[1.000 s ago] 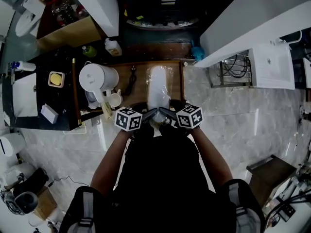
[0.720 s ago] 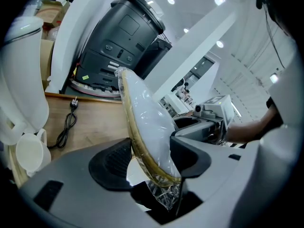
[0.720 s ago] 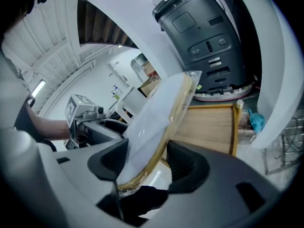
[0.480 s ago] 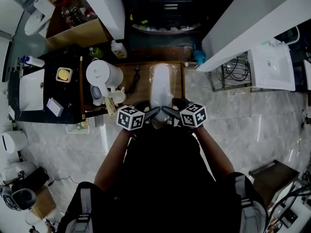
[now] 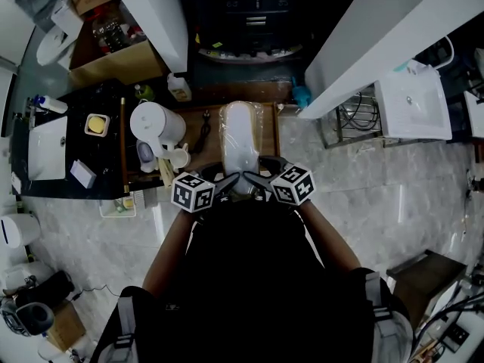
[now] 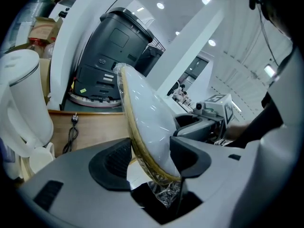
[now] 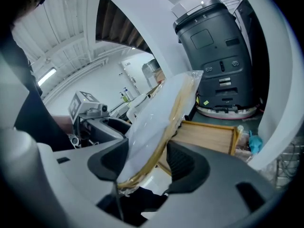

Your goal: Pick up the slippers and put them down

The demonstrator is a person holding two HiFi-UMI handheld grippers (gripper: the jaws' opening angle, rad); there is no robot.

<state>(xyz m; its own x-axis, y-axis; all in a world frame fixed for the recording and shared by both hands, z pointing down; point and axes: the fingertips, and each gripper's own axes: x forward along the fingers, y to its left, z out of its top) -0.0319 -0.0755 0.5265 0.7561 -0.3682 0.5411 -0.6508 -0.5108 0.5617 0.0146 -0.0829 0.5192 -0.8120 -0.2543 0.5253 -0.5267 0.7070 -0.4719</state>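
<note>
Left gripper point(image 6: 150, 158) and right gripper point(image 7: 146, 164) each clamp the near end of the wrapped slippers point(image 5: 240, 138), held over the wooden tabletop point(image 6: 95, 127) (pick-up apparently done); next comes lowering them flat, then release.

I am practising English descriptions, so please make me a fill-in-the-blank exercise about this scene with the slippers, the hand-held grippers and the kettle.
1. The white slippers are wrapped in clear ____.
2. They are gripped by ____ tools: the left hand-held gripper and the right hand-held gripper.
3. In the head view, the white kettle stands to the ____ of the slippers.
4. The brown tabletop beside the kettle is made of ____.

Missing words: plastic; two; left; wood.
</note>
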